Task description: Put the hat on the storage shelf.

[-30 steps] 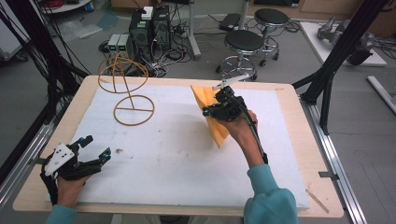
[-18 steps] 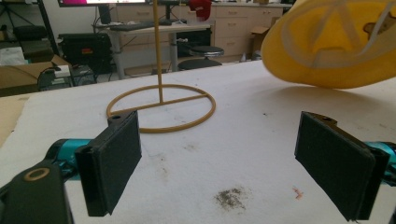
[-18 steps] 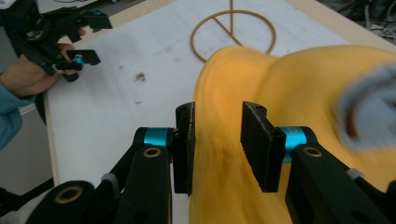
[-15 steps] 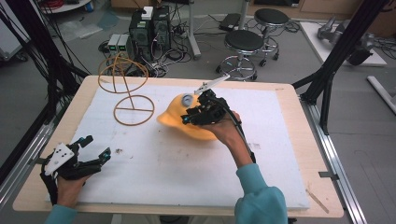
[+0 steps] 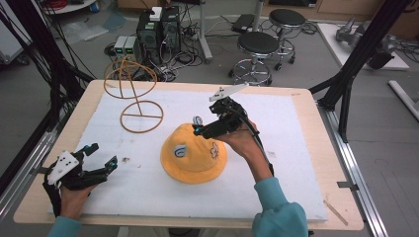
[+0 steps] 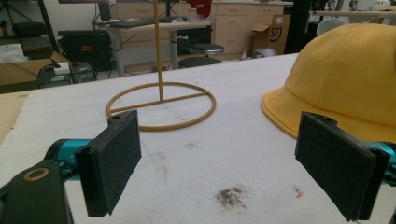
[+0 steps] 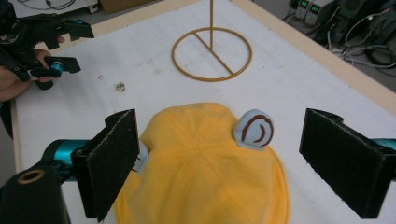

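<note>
A yellow bucket hat [image 5: 193, 154] with small blue-and-white ears lies crown up on the white mat [image 5: 296, 148], near the middle. My right gripper [image 5: 196, 129] hovers just over its crown. Its jaws have just been opening and now stand wide on either side of the hat [image 7: 201, 172] without pressing it. One ear [image 7: 254, 128] shows between them. A yellow wire hat stand [image 5: 142, 116] rises at the back left. My left gripper [image 5: 104, 154] rests open at the front left with nothing in it. From there the hat's brim [image 6: 345, 79] lies to the right and the stand's ring base [image 6: 161, 105] ahead.
A dark smudge [image 6: 231, 198] marks the mat in front of the left gripper. Beyond the table's far edge stand two stools [image 5: 258, 44] and computer boxes [image 5: 158, 24] on the floor. Black frame posts [image 5: 356, 64] flank the table.
The right gripper brought the hat, held up and folded at the right, leftward and down; the hat now lies flat on the mat and the jaws have let go. The left gripper kept still.
</note>
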